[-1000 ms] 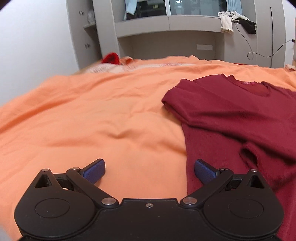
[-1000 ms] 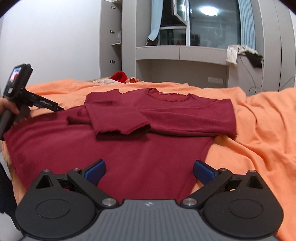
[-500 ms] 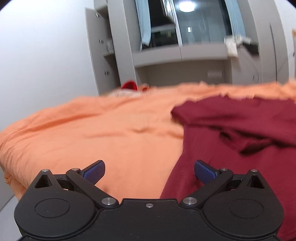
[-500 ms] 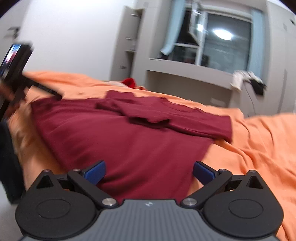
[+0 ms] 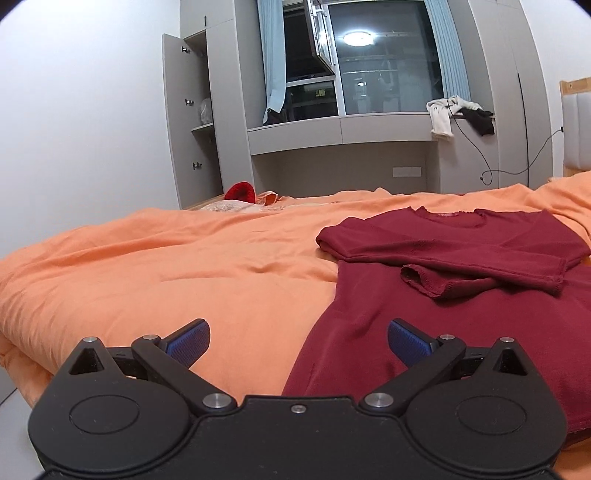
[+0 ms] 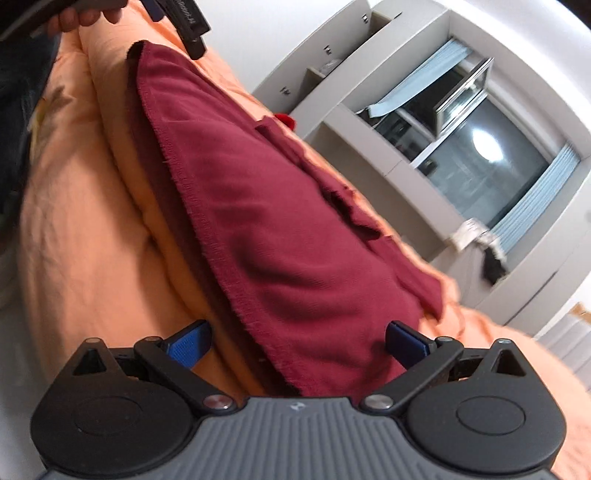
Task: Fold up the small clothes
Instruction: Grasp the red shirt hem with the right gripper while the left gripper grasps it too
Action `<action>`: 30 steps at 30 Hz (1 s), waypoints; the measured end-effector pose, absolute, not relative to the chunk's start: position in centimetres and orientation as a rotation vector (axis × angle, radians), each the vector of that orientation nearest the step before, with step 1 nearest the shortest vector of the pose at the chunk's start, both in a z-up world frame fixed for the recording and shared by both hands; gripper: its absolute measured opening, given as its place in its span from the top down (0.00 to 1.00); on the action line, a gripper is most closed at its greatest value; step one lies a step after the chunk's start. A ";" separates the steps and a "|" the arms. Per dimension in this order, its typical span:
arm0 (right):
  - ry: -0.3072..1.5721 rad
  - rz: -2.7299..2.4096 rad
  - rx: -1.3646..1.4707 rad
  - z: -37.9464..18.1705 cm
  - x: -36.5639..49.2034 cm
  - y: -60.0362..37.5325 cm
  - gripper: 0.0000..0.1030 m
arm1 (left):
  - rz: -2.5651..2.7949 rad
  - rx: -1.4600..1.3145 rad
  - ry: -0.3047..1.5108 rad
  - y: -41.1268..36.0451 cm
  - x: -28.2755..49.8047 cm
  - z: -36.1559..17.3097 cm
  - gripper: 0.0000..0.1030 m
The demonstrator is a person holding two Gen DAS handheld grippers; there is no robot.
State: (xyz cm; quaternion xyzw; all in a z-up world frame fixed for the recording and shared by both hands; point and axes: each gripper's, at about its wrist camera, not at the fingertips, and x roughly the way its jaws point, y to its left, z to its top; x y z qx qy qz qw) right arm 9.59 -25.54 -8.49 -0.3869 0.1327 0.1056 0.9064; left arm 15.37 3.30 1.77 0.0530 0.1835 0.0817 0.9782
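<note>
Right, starting with my left wrist view: my left gripper point(image 5: 298, 341) sits low at the near edge of the bed with its jaws spread wide and nothing between them. Its blue fingertips point(image 5: 188, 338) are well apart, one over the orange duvet point(image 5: 155, 266), the other over the lower hem area of the maroon shirt point(image 5: 461, 288). That shirt lies flat on the duvet to the right of centre, neckline pointing away from me, with both sleeves folded inward across the chest so the cuffs overlap near the middle. Beyond the bed I see a grey cabinet point(image 5: 192, 122) with an open door, a window point(image 5: 373, 62) reflecting a ceiling lamp, and a white cloth point(image 5: 441, 118) draped on the ledge beside something black. A small red item point(image 5: 241, 192) rests at the far edge of the bed.

Now my right wrist view, which is strongly tilted and a little blurred. My right gripper point(image 6: 298, 341) is also spread wide and grips nothing; the maroon shirt's point(image 6: 280, 221) hem corner lies in the gap between its fingertips point(image 6: 190, 343), hanging slightly over the duvet's point(image 6: 81, 206) edge. I cannot tell whether either pad touches the fabric. At the top left, the left gripper point(image 6: 190, 26) shows just beside the other hem corner, held by a hand point(image 6: 79, 18).
</note>
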 end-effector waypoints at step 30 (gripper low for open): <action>0.222 0.253 -0.831 -8.4 6.8 -24.4 0.89 | -0.091 0.332 0.319 -1.8 12.9 -0.1 0.00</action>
